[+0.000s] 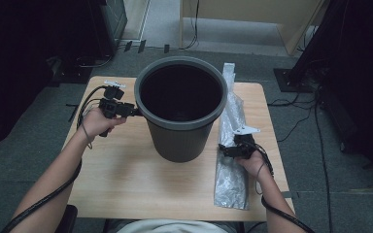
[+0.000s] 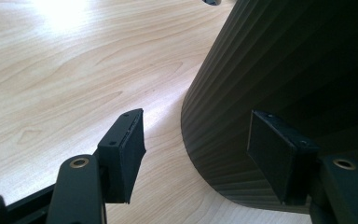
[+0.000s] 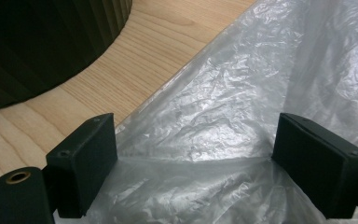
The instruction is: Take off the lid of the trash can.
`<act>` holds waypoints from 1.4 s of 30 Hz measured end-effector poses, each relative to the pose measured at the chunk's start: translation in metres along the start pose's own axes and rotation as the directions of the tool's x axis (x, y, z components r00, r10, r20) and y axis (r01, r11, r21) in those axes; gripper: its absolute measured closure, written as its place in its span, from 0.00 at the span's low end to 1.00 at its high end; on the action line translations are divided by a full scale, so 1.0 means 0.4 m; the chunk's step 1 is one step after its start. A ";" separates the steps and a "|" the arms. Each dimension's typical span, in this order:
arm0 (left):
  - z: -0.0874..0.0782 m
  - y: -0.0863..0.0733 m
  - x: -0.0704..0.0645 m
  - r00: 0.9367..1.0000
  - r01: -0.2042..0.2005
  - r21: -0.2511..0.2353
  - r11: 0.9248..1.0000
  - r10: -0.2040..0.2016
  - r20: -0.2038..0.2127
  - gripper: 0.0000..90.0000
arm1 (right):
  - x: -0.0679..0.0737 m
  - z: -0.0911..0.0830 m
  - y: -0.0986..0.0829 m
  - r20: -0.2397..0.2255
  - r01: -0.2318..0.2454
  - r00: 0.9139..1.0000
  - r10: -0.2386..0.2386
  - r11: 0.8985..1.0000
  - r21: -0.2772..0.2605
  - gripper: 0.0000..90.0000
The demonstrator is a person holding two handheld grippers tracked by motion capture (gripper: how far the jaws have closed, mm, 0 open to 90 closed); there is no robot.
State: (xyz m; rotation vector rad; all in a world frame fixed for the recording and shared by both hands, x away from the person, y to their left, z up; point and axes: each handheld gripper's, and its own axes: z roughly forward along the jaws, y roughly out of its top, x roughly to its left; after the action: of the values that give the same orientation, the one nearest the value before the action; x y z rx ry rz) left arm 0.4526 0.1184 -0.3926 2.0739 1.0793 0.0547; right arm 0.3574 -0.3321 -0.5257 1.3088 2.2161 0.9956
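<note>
A dark grey ribbed bin [image 1: 181, 107] stands upright at the middle of the wooden table [image 1: 121, 170]. My left gripper [image 1: 133, 111] is open beside the bin's left wall, just under its rim; in the left gripper view the ribbed wall [image 2: 261, 93] lies between and beyond the pads [image 2: 126, 154]. A folded clear plastic bag [image 1: 232, 160] lies flat along the table's right side. My right gripper [image 1: 223, 151] is open low over the bag's left edge, with the crinkled plastic bag [image 3: 223, 116] spread under its pads [image 3: 86, 163].
The bin's base [image 3: 42, 42] sits close to the left of the bag. Bare wood [image 2: 60, 79] lies left of the bin. Cables [image 1: 296, 121] and dark equipment stands [image 1: 315, 43] are on the floor around the table.
</note>
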 end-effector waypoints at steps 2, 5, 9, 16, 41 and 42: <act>-0.001 0.003 -0.002 1.000 0.001 0.000 1.000 -0.001 -0.002 0.40 | 0.000 0.000 0.000 -0.001 -0.002 1.000 0.002 1.000 0.001 0.15; -0.013 0.018 -0.007 1.000 -0.007 -0.003 1.000 0.007 -0.007 0.40 | 0.000 0.000 0.000 0.000 0.000 1.000 0.000 1.000 0.000 0.15; -0.021 0.028 -0.008 1.000 -0.007 -0.008 1.000 0.007 -0.008 0.40 | 0.000 0.000 0.000 -0.001 -0.002 1.000 0.002 1.000 0.001 0.15; -0.036 0.047 -0.012 1.000 -0.009 -0.012 1.000 0.009 -0.011 0.40 | 0.000 0.000 0.000 0.000 -0.001 1.000 0.001 1.000 0.000 0.15; -0.104 0.127 -0.038 0.998 -0.050 -0.037 0.998 0.049 -0.026 0.40 | 0.001 0.000 0.000 -0.001 -0.003 1.000 0.003 1.000 0.002 0.15; -0.104 0.127 -0.038 0.998 -0.050 -0.037 0.998 0.049 -0.026 0.40 | 0.001 0.000 0.000 -0.001 -0.003 1.000 0.003 1.000 0.002 0.15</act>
State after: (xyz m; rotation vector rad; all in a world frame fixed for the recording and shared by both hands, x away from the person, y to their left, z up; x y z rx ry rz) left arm 0.4619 0.1166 -0.3259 2.0712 1.0346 0.1251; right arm 0.3572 -0.3319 -0.5256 1.3128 2.2167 0.9957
